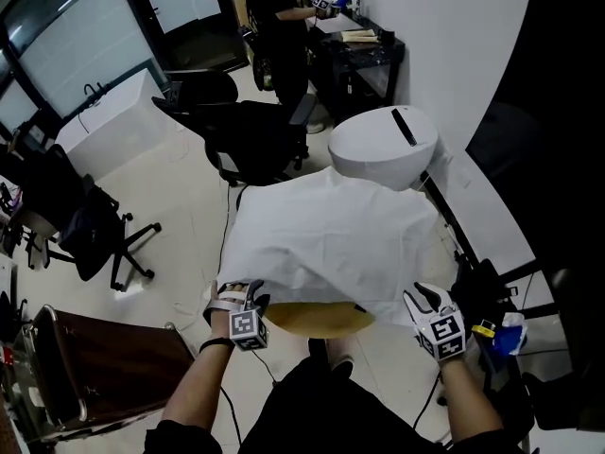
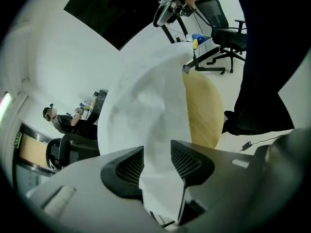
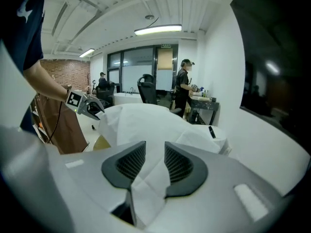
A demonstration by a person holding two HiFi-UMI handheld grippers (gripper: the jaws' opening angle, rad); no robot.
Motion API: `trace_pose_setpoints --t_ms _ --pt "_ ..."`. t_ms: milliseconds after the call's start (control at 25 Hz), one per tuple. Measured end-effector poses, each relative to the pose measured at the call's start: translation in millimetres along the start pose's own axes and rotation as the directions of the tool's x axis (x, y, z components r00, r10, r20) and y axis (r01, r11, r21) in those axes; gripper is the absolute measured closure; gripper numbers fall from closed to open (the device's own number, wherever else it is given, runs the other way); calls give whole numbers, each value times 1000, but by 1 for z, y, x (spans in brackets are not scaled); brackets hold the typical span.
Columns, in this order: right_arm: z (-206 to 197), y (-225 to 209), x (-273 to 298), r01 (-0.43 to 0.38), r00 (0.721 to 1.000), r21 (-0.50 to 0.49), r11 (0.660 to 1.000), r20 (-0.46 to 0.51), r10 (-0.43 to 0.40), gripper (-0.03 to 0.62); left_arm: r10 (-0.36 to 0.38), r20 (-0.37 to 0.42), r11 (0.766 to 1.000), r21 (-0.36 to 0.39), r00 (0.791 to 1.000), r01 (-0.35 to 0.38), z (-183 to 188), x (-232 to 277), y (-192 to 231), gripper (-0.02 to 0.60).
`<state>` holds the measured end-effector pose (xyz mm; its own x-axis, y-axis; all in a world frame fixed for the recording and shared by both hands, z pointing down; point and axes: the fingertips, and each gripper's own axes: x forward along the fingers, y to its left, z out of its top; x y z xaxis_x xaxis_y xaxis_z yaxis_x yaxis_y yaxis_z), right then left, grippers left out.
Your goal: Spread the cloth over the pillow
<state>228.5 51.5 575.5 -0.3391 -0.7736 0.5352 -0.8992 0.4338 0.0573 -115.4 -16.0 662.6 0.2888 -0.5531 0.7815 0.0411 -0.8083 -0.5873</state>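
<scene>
1. The cloth (image 1: 331,235) is white and already draped over a big rounded hump. Its far side reaches up beside a white round thing (image 1: 383,148), and its near edge hangs right in front of the person.
2. I can't actually see the pillow. A tan curved bit (image 1: 317,318) pokes out under the near edge in the middle, but I can't tell if that's the pillow or the worktop under it.
3. The left tool (image 1: 241,296) is at the near left corner of the cloth. Its jaws stand fairly wide apart, with the corner running between them. To me it looks slack rather than pinched.
4. The right tool (image 1: 430,299) is at the near right corner. Its jaws are closer together and look clamped on a creased fold of cloth.
5. Why one tool per corner: it keeps the near edge stretched wide, so the sheet lies flat instead of bunching in the middle.
6. My guess is it's mostly done. What's left is tugging the near edge down over that tan strip. If one corner drops first, the edge could sag unevenly.
</scene>
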Motion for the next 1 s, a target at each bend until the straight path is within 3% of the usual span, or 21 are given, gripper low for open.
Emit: trace_pose_setpoints --t_ms 80,240,400,640,880,1000 --pt "-18 4 1 6 999 0 1000 -39 -6 462 33 -18 999 -9 999 -33 -6 4 4 390" --pt "-46 6 2 41 994 21 999 -107 -39 462 25 -28 1000 -8 999 -26 -9 10 8 394" --pt "-71 5 3 81 983 46 996 -170 -73 462 18 -18 1000 12 1000 -18 -13 18 9 481" --pt "-96 9 1 128 968 88 988 -229 -105 462 -18 34 991 129 999 14 -12 -4 8 576" --pt "-103 2 -1 187 961 144 972 -233 -150 462 -57 40 967 252 998 46 -28 -18 4 581" --pt "-102 2 1 200 958 157 967 -237 -160 462 -96 32 958 273 995 84 -36 -17 -8 581"
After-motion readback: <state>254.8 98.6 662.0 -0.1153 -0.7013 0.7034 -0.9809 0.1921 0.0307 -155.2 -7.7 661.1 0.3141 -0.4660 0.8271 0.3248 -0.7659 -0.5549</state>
